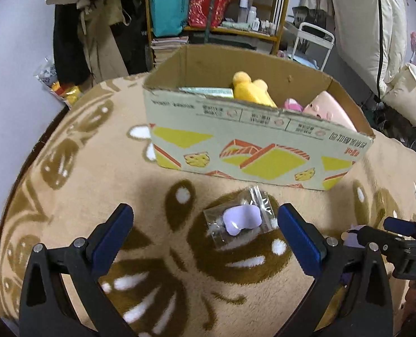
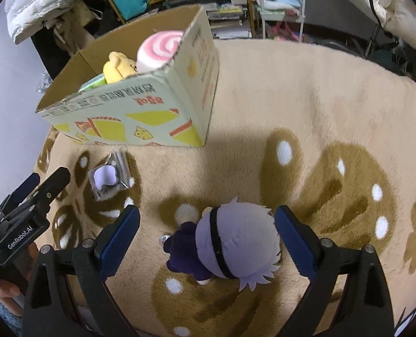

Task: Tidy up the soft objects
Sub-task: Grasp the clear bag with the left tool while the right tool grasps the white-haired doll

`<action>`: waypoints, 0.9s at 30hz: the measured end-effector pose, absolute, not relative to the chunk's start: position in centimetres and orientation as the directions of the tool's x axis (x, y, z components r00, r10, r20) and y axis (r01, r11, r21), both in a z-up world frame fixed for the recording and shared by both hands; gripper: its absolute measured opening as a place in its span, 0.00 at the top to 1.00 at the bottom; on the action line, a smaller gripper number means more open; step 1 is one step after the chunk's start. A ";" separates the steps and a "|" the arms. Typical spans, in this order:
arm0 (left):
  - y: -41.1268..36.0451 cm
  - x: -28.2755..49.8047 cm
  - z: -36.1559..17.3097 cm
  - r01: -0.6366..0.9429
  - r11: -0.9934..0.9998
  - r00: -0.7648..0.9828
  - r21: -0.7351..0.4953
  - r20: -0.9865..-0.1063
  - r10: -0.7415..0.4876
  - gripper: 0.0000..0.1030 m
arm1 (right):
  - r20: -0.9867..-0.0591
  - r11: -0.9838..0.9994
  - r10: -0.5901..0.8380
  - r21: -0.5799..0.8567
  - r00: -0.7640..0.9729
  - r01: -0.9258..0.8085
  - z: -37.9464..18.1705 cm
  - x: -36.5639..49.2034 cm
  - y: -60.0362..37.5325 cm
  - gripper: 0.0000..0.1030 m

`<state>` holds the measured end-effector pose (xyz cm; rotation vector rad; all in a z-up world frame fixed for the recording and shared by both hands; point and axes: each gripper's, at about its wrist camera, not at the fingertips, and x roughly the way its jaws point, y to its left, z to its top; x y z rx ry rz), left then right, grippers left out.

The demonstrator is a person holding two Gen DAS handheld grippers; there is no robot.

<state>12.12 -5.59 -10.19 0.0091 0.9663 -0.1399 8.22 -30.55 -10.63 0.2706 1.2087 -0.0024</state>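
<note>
A small lilac soft toy in a clear plastic bag (image 1: 240, 220) lies on the beige blanket in front of the cardboard box (image 1: 250, 151). My left gripper (image 1: 205, 226) is open, its jaws on either side of the bag and a little short of it. A purple-haired plush doll (image 2: 230, 248) lies between the open jaws of my right gripper (image 2: 206, 234); the pads do not touch it. The box (image 2: 140, 109) holds a yellow plush (image 1: 250, 88), a pink plush (image 1: 328, 109) and a pink-swirl plush (image 2: 159, 49). The bagged toy (image 2: 108, 178) also shows in the right wrist view.
The beige blanket (image 2: 292, 106) with brown flower patterns covers the surface. Behind the box stand a wooden shelf (image 1: 216, 8) with bags and bottles, hanging coats (image 1: 95, 36) and a white rack (image 1: 312, 42). The right gripper (image 1: 399, 233) shows at the left view's right edge.
</note>
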 end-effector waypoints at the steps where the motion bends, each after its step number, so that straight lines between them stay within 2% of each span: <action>1: -5.7 12.3 -10.6 0.125 0.990 0.549 -0.063 -0.827 -0.121 0.02 | -0.926 0.967 0.143 0.206 0.350 0.149 -10.9 8.3 -30.6 0.02; 9: -7.0 13.3 -12.9 0.159 0.984 0.493 -0.083 -0.857 -0.152 0.02 | -0.928 0.966 0.138 0.203 0.346 0.160 -11.2 8.6 -31.1 0.02; 18: -9.1 14.3 -14.6 0.219 0.975 0.483 -0.036 -0.864 -0.141 0.02 | -0.928 0.957 0.173 0.237 0.329 0.165 -12.0 8.7 -31.6 0.03; 25: -9.9 15.1 -16.2 0.236 0.972 0.457 -0.011 -0.881 -0.121 0.02 | -0.940 0.939 0.187 0.256 0.284 0.229 -13.6 8.2 -32.8 0.15; 27: -10.0 15.5 -16.7 0.225 0.974 0.443 -0.013 -0.889 -0.115 0.02 | -0.948 0.942 0.187 0.247 0.258 0.227 -14.2 8.2 -32.5 0.15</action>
